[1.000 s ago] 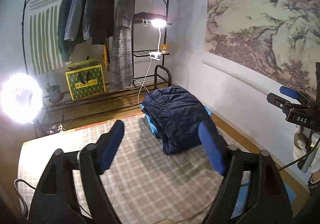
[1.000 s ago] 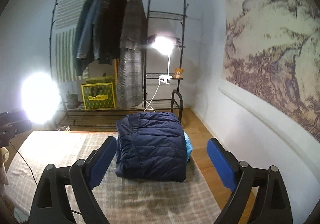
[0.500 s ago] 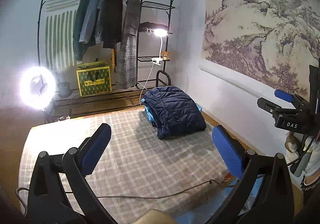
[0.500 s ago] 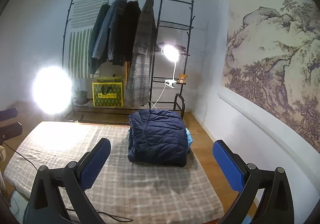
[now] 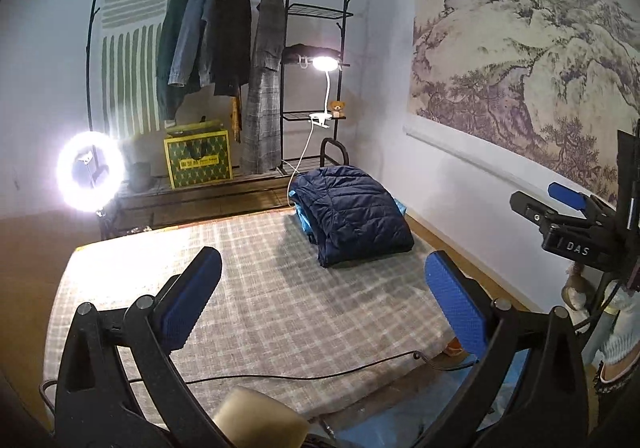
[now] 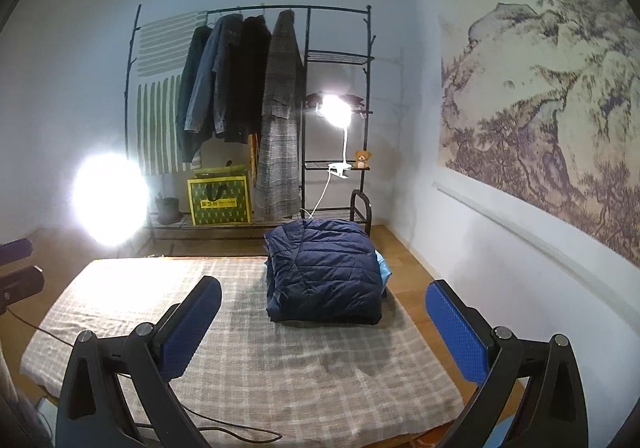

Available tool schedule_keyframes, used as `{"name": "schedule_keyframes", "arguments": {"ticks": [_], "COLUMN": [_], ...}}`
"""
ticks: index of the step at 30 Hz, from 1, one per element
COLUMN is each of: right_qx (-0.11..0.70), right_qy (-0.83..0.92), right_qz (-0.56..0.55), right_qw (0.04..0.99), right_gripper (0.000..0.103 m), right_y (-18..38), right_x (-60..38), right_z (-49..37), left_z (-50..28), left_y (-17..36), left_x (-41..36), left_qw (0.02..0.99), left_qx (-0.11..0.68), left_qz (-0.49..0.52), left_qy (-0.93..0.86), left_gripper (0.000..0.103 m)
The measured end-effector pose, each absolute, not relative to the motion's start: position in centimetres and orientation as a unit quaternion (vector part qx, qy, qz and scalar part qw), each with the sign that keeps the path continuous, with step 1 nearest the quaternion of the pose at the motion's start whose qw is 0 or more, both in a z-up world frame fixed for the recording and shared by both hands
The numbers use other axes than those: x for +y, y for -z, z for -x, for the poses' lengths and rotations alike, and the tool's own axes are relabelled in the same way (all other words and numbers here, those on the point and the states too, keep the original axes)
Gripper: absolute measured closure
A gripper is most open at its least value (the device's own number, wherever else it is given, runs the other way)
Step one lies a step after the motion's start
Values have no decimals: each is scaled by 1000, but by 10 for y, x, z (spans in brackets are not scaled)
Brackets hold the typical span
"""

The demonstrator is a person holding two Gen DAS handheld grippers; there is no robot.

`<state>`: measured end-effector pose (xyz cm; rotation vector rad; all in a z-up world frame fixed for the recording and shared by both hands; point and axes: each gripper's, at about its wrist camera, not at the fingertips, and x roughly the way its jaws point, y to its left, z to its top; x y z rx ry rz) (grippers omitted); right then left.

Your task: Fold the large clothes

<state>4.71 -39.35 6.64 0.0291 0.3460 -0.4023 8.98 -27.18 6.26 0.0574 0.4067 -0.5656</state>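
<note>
On the far corner of the mat [image 6: 248, 364], the jacket [image 6: 324, 268] lies folded; both my grippers [image 5: 320, 296] [image 6: 322, 324] gape wide and empty, nothing apparently left.

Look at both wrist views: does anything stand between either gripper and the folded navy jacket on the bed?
Nothing visible does. Only bare plaid bedcover lies between the open right gripper and the navy jacket, and likewise ahead of the open left gripper. A thin black cable crosses the bedcover's near edge, flat, below the left fingers.

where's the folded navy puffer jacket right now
In both wrist views the folded navy quilted puffer jacket lies on the checked mat's far right corner, below the black clothes rack.
</note>
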Motion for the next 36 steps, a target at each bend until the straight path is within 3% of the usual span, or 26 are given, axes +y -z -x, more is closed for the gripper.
{"name": "schedule_keyframes", "arguments": {"ticks": [36], "right_qx": [213], "right_qy": [202], "right_qz": [-6], "right_qw": [956], "right_gripper": [0], "right_y": [-25], "right_x": [-371], "right_z": [-86], "left_z": [-135], "left_y": [-9], "left_x": [-257], "left_qw": [933], "left_qx": [241], "left_qz": [-5], "left_qy": [266], "left_gripper": [0]}}
